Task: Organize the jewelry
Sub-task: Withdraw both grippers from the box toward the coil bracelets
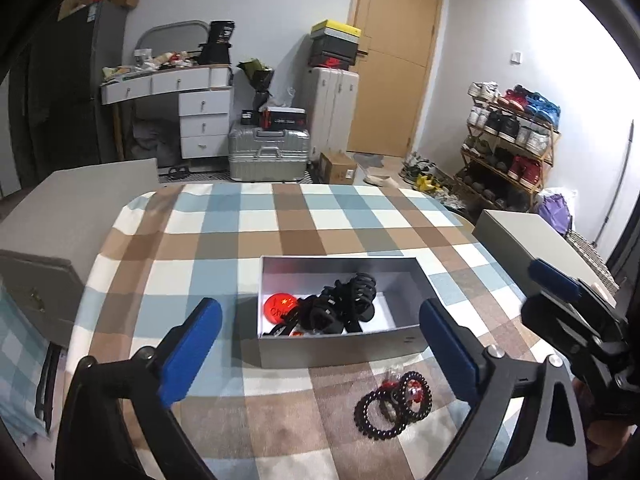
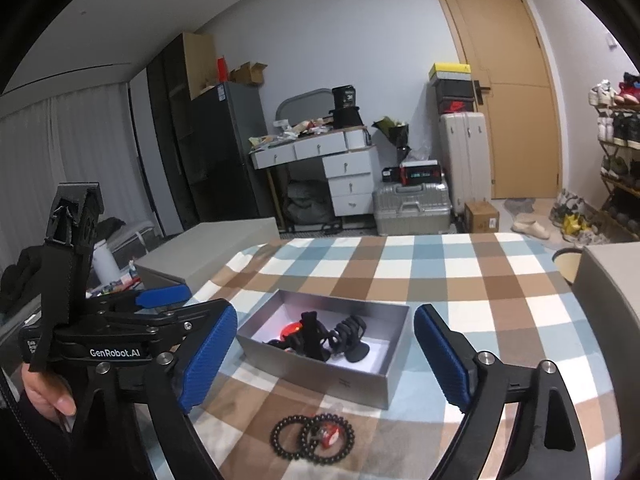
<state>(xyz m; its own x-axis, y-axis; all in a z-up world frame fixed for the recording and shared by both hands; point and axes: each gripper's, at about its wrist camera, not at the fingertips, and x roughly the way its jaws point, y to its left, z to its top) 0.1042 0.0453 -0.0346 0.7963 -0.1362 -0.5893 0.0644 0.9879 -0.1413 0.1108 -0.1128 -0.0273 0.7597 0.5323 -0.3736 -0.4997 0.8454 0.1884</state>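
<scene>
Left gripper [image 1: 320, 340] released, blue pads [image 1: 192, 350] spread wide, holding nothing, hovering above the checked cloth [image 1: 280, 232] on the desk. Right gripper [image 2: 324, 354] likewise released, pads [image 2: 208, 360] far apart and empty; seen also from the left wrist view at the right edge [image 1: 560, 292], level with the left one and just beside it. Bare fingers [image 2: 52, 396] of the person wrapped round the left handle at the lower left of the right wrist view.

Between and just ahead of both sets of pads: two black bead bracelets [image 1: 394, 404] lying flat on the cloth, overlapping each other, with a small red-and-silver charm [image 2: 328, 432] resting where the rings cross. Close in front of the box, not touching it.

Beyond the bracelets: open grey box [image 1: 340, 350], lidless, long side toward the grippers. Inside, black hair claws [image 1: 344, 300] heaped together, plus a round red badge [image 1: 280, 306] toward the left end, partly under the clips.

Farther out: grey slabs [image 1: 532, 240] at either side of the desk, white drawers [image 1: 204, 120], silver suitcase [image 1: 268, 156], wooden door [image 1: 396, 64], shoe rack [image 1: 508, 144].
</scene>
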